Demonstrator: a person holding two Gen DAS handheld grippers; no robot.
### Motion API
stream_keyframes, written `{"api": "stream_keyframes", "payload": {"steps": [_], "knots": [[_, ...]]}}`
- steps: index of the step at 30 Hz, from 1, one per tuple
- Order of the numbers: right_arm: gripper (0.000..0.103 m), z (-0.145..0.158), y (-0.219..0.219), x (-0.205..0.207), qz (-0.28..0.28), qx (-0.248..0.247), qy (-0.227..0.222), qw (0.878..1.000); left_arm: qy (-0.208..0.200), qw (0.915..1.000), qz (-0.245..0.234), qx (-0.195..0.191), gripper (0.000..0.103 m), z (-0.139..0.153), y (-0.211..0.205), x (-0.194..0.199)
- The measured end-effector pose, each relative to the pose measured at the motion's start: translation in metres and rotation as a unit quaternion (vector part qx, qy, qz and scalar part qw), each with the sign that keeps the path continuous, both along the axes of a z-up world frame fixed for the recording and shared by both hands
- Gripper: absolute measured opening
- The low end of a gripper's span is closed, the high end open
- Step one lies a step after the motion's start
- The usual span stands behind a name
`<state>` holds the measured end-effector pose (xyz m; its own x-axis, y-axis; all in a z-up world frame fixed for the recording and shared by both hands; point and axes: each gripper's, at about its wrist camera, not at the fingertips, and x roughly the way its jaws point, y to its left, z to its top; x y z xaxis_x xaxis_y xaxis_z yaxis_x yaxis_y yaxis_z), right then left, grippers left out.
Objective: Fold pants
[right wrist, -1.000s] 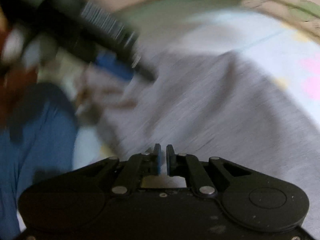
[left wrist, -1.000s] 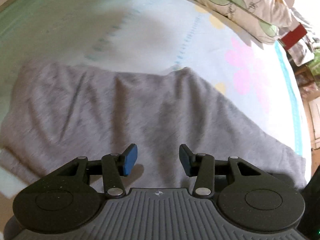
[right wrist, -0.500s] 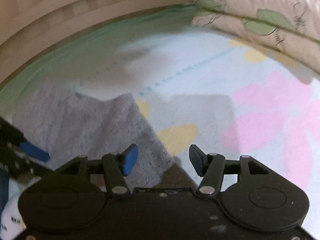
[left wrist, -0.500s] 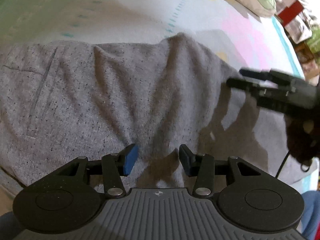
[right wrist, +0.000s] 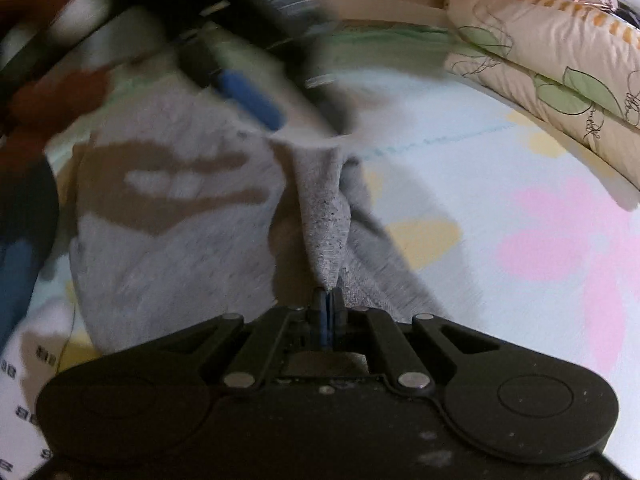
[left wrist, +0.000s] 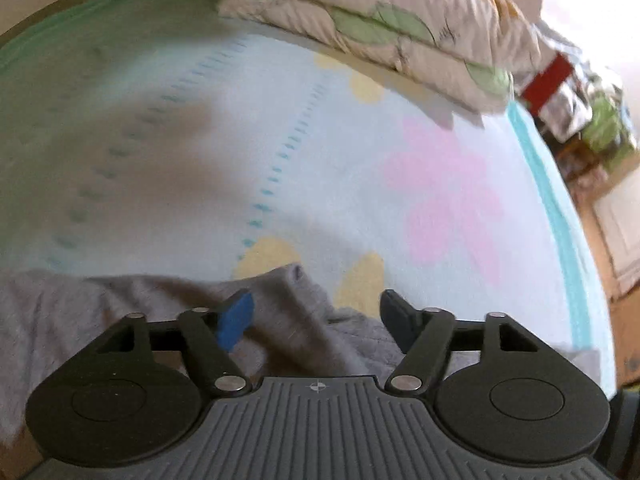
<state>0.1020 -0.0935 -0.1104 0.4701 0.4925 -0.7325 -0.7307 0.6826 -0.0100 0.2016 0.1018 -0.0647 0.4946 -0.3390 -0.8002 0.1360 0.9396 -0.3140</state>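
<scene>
my right tongs (right wrist: 327,300) have just snapped closed, and i see a ridge of the grey pants (right wrist: 176,216) pinched between the pads, the cloth drawn up into a taut peak from the bed sheet (right wrist: 500,184). the rest of the pants lies spread on the sheet to the left of that peak, with a shadow of tongs across it. my left tongs (left wrist: 316,316) have just been opening and stand wide, hovering over the pants' near edge (left wrist: 120,304); a raised fold of fabric shows between the two fingers, but the pads are not pressing it. in the right view the left tongs (right wrist: 256,96) appear blurred at the upper left, above the pants. a leaf-print quilt (left wrist: 400,28) lies folded at the far side of the bed.
</scene>
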Motion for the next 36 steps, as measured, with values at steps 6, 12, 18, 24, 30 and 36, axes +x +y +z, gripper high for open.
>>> {"api": "stream_keyframes", "payload": {"steps": [6,12,18,24,30,36], "knots": [[0.003,-0.002,-0.001,-0.009,-0.007,0.001,0.006,1.000,-0.009,0.9941,-0.024,0.106,0.071,-0.013,-0.029,0.011],[0.003,0.000,-0.003,-0.008,-0.013,0.009,0.012,1.000,0.018,0.9847,-0.046,0.167,0.071,-0.031,-0.029,0.006],[0.004,-0.008,-0.001,0.002,-0.014,0.008,0.018,1.000,0.018,0.9820,0.013,0.188,0.071,-0.041,-0.009,0.016],[0.005,-0.008,-0.002,0.001,-0.024,0.015,0.020,0.999,0.022,0.9814,0.042,0.186,0.078,-0.052,-0.006,0.037],[0.012,0.003,-0.007,-0.003,-0.079,0.013,-0.022,0.997,0.026,0.9860,0.074,0.147,0.078,-0.044,0.002,0.049],[0.027,0.030,-0.044,-0.018,-0.172,0.049,-0.057,0.982,0.002,0.9874,0.114,0.109,0.077,-0.021,0.022,0.055]]}}
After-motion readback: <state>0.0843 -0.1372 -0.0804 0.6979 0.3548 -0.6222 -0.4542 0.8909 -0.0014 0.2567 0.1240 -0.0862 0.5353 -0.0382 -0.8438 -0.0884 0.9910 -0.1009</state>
